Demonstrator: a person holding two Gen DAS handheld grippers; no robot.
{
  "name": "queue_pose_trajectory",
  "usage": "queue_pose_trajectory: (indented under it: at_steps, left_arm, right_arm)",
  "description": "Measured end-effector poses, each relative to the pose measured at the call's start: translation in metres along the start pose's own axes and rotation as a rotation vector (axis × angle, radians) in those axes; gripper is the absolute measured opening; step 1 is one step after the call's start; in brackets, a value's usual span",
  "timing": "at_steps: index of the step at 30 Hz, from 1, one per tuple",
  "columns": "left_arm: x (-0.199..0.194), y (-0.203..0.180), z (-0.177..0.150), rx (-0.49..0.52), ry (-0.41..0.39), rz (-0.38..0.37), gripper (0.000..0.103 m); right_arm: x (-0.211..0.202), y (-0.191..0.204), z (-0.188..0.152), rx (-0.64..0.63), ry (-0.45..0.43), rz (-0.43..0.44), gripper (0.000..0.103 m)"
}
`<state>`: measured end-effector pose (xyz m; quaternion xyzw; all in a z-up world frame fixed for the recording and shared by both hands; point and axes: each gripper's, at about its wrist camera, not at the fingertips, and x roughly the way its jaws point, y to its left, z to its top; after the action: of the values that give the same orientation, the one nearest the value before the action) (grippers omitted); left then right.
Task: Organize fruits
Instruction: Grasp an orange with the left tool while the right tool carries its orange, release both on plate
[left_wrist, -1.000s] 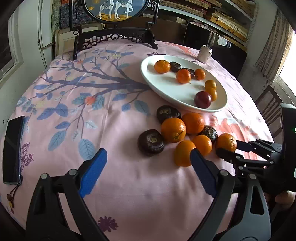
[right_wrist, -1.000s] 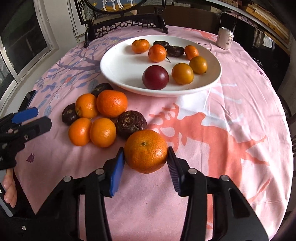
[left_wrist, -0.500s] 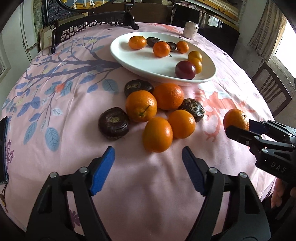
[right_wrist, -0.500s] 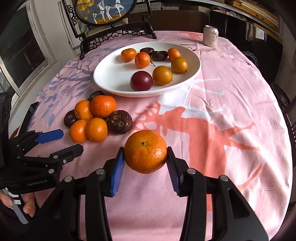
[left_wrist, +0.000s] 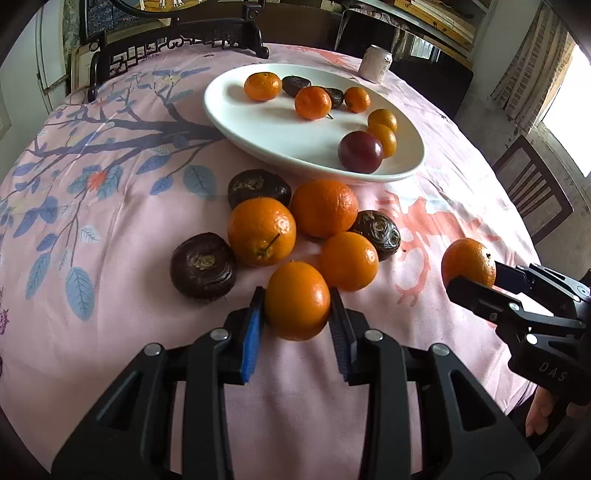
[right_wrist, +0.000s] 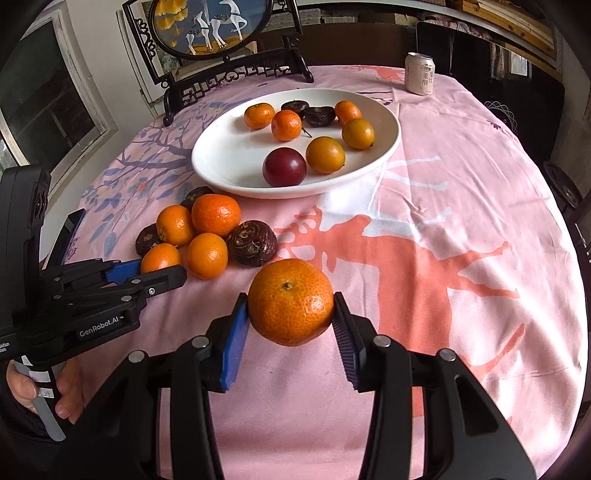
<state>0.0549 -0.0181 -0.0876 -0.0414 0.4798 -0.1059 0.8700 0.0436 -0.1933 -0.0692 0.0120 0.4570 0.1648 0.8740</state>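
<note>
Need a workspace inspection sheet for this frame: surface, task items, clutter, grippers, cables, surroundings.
Surface: pink floral tablecloth.
Job's things: white plate with fruit; loose oranges and dark fruits in a cluster beside it.
Clutter: drink can; phone at the table edge.
Grippers: left gripper shut on an orange; right gripper shut on a mandarin.
Cables: nothing seen.
Surroundings: framed ornament, chair.

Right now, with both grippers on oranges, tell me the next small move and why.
Probably lift the left gripper straight up. Its jaws have just closed on an orange at the near edge of the pile, close to another orange. The right gripper already holds its orange off the cloth, and the plate has bare room.
</note>
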Motion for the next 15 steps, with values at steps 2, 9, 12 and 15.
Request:
queue_pose_trajectory:
  at_steps: [2, 9, 12, 15]
  left_arm:
    - [-0.006, 0.002, -0.001, -0.007, -0.006, -0.008, 0.034]
    - [-0.021, 0.008, 0.000, -0.018, -0.025, -0.005, 0.034]
    - [-0.026, 0.011, 0.003, -0.020, -0.031, 0.000, 0.034]
    - [-0.032, 0.013, 0.010, -0.015, -0.040, 0.007, 0.034]
  right_arm:
    - [0.000, 0.002, 0.002, -0.002, -0.001, 0.001, 0.045]
    - [-0.001, 0.009, 0.005, -0.017, -0.004, 0.003, 0.045]
    - [0.000, 0.011, 0.006, -0.019, -0.005, 0.004, 0.045]
    - [0.002, 0.012, 0.008, -0.019, -0.002, 0.012, 0.045]
